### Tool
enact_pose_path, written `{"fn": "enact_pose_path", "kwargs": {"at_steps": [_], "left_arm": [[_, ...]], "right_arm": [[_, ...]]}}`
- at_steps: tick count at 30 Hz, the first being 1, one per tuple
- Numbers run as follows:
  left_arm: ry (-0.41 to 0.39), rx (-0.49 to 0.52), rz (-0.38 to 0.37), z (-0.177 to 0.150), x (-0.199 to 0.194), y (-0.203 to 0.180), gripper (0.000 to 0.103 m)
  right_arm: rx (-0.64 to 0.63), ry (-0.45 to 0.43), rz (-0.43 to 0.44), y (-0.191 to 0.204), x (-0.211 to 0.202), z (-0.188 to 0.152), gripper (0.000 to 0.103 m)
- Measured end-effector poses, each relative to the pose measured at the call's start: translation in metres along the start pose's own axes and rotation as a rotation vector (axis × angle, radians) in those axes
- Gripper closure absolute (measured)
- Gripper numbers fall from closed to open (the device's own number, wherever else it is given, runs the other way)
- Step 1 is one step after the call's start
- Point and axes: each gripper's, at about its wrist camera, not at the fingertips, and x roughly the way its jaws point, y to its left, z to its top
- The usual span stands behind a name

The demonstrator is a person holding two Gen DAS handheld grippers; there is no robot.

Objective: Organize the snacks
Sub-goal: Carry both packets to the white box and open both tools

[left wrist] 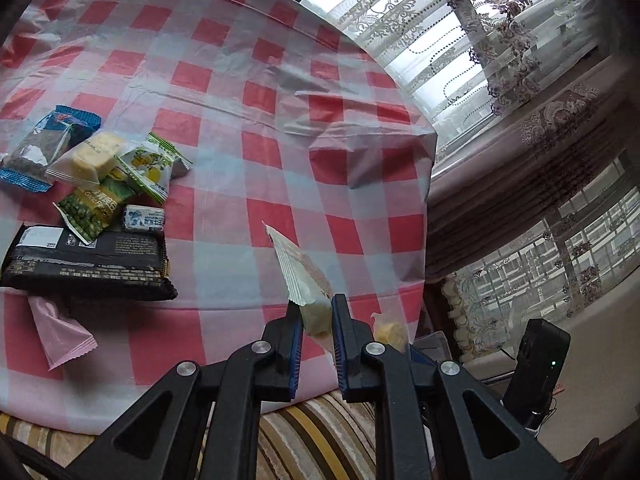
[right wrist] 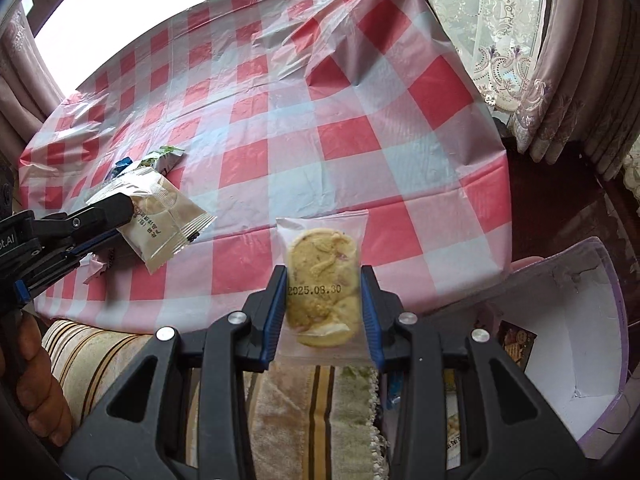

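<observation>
My left gripper (left wrist: 316,312) is shut on a pale white snack packet (left wrist: 298,270), held edge-on above the near edge of the checked table; in the right wrist view that packet (right wrist: 164,216) shows at the left, clamped in the left gripper (right wrist: 132,210). My right gripper (right wrist: 324,292) is shut on a clear bag holding a yellow cookie (right wrist: 322,276) stamped with a date, lifted over the table's near edge. In the left wrist view that cookie (left wrist: 390,332) peeks out just right of my fingers. A heap of snacks (left wrist: 92,184) lies on the table at the left.
The red-and-white checked tablecloth (left wrist: 248,120) covers the table. A black packet (left wrist: 88,264) and a pink wrapper (left wrist: 60,332) lie near the heap. A white box with a lilac rim (right wrist: 568,320) stands low at the right. A striped cushion (right wrist: 316,412) lies below. Curtains (left wrist: 520,80) hang behind.
</observation>
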Motion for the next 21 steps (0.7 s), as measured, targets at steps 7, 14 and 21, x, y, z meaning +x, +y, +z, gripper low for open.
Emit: {"fn": "enact_pose_path", "kwargs": {"at_steps": [7, 14, 21], "left_arm": [[0.116, 0.112, -0.036, -0.024, 0.033, -0.049, 0.088], [0.210, 0.187, -0.054, -0.046, 0.060, -0.086, 0.088], [0.335, 0.243, -0.080, -0.071, 0.082, -0.113, 0.088]], "right_arm": [[0.086, -0.001, -0.070, -0.054, -0.018, -0.018, 0.064], [0.171, -0.008, -0.128, -0.100, -0.034, -0.033, 0.064], [0.221, -0.009, -0.161, -0.130, -0.043, -0.046, 0.063]]}}
